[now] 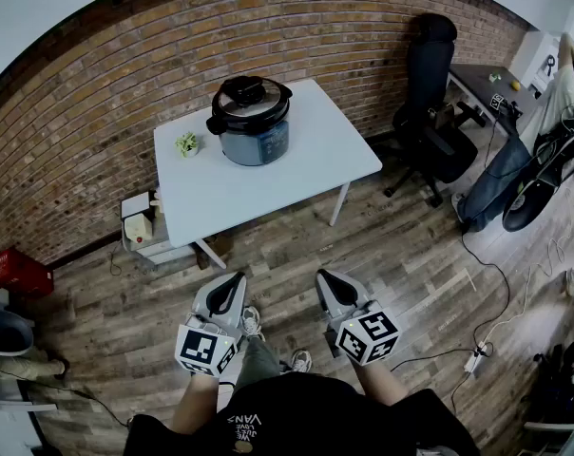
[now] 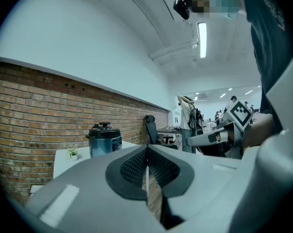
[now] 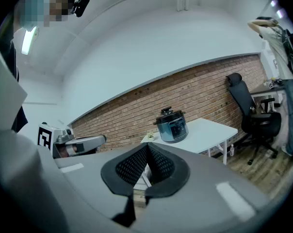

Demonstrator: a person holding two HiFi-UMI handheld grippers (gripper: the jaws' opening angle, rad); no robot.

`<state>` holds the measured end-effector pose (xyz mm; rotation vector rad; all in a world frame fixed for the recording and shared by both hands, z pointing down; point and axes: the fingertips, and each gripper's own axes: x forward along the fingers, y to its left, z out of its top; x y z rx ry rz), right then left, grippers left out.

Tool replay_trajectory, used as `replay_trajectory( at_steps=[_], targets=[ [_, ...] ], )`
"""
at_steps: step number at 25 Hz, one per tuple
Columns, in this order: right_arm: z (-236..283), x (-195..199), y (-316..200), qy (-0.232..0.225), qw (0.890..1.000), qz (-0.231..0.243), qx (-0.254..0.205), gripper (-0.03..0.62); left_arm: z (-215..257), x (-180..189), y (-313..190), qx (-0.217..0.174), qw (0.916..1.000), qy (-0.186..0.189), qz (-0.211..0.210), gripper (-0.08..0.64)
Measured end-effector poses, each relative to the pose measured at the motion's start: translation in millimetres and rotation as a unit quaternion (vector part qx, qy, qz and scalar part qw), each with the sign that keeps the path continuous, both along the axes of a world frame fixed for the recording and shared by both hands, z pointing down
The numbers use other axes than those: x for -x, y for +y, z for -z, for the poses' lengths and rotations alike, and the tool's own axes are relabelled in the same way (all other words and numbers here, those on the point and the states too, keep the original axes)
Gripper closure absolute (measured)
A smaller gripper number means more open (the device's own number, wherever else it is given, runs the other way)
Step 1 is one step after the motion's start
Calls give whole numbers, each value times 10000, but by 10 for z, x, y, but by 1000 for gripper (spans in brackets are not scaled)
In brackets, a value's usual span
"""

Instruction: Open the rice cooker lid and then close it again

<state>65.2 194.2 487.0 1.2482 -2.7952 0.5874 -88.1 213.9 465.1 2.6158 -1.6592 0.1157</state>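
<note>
A blue-grey rice cooker (image 1: 252, 122) with a black lid and knob stands on the white table (image 1: 315, 160), lid down. It also shows far off in the left gripper view as the cooker (image 2: 105, 139) and in the right gripper view as the cooker (image 3: 171, 125). My left gripper (image 1: 232, 284) and right gripper (image 1: 327, 281) hang side by side over the wooden floor, well short of the table. Both are shut with nothing between their jaws. The left gripper (image 2: 147, 155) and right gripper (image 3: 147, 153) each show pads pressed together.
A small potted plant (image 1: 186, 143) sits on the table left of the cooker. A black office chair (image 1: 429, 103) stands to the right, a low white unit (image 1: 141, 226) left of the table, a red crate (image 1: 21, 273) by the brick wall. Cables lie on the floor at right.
</note>
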Motion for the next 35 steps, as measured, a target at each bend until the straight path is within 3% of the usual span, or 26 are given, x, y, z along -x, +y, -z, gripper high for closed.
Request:
replay_trajectory(
  at_steps=[5, 6, 7, 9, 12, 28, 35],
  targets=[
    [98, 135, -58, -570, 9981, 224, -68, 588, 72, 53, -94, -124, 9989, 439, -114, 540],
    [116, 168, -90, -633, 9976, 249, -103, 568, 86, 57, -134, -118, 9982, 570, -169, 444],
    [113, 199, -132, -620, 9977, 254, -100, 520, 81, 57, -179, -77, 9976, 649, -235, 379],
    [78, 259, -235, -533, 9983, 216, -19, 378, 29, 63, -271, 37, 9971, 658, -382, 357],
    [76, 358, -433, -535, 9985, 86, 12, 328, -19, 151, -454, 139, 9964, 649, -526, 318],
    [205, 1130, -1742, -724, 9942, -795, -14, 319, 113, 1123, -1924, 171, 9922, 566, -1102, 301],
    [147, 1244, -2058, -641, 9926, -1029, 73, 319, 57, 1227, -2345, 220, 9889, 556, -1360, 301]
  ],
)
